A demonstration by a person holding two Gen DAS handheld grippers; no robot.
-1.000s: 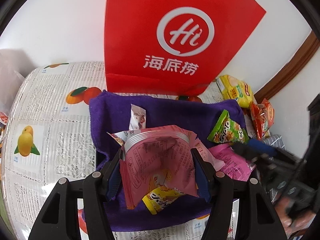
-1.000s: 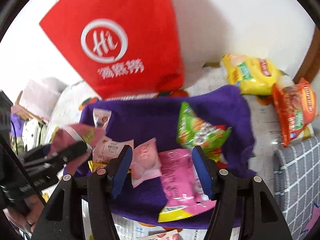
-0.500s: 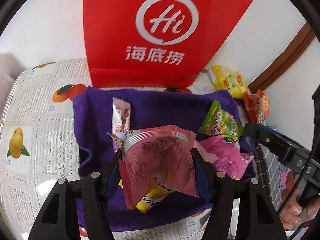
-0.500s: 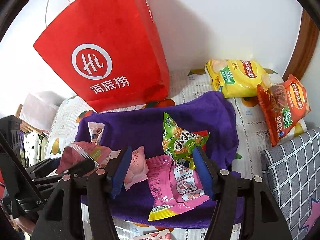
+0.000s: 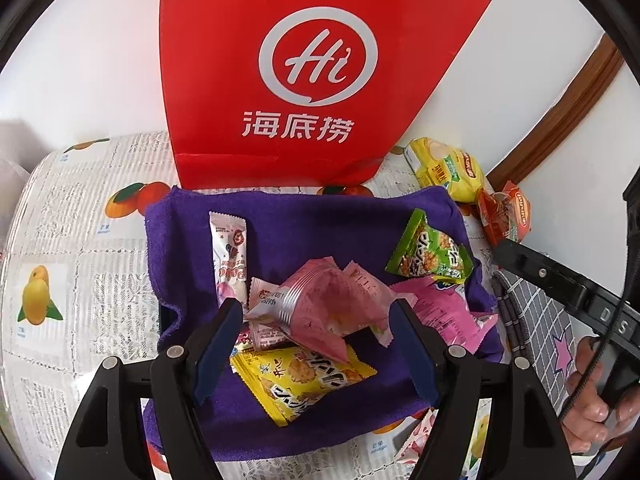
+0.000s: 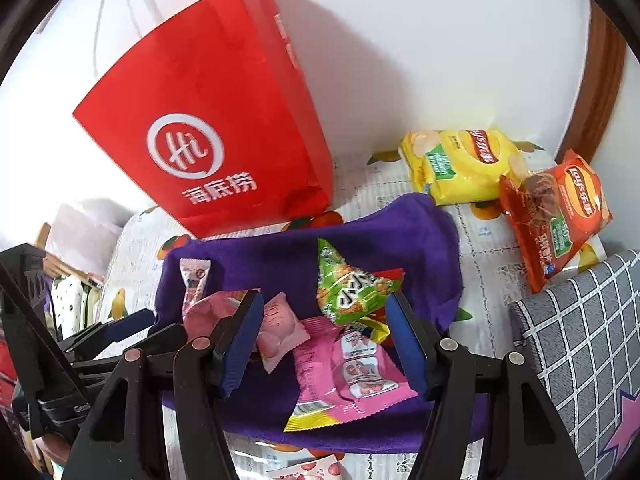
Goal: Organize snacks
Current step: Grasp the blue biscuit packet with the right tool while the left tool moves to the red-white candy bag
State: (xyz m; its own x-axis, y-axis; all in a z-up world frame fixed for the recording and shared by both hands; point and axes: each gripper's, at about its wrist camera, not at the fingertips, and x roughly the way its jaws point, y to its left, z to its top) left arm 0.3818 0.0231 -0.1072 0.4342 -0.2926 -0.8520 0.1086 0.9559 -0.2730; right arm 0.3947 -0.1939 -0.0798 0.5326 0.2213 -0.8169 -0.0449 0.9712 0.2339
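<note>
Our left gripper hangs over the purple towel on the desk, fingers spread wide and holding nothing. The crumpled pink foil snack packet lies on the towel between and just ahead of those fingers, its long axis running diagonally from upper left to lower right, partly over a yellow biscuit packet. Our right gripper is likewise wide open and empty, above a glossy pink candy bag. We judge the left gripper nearer the crumpled packet, while the red paper bag stands upright behind the towel.
</note>
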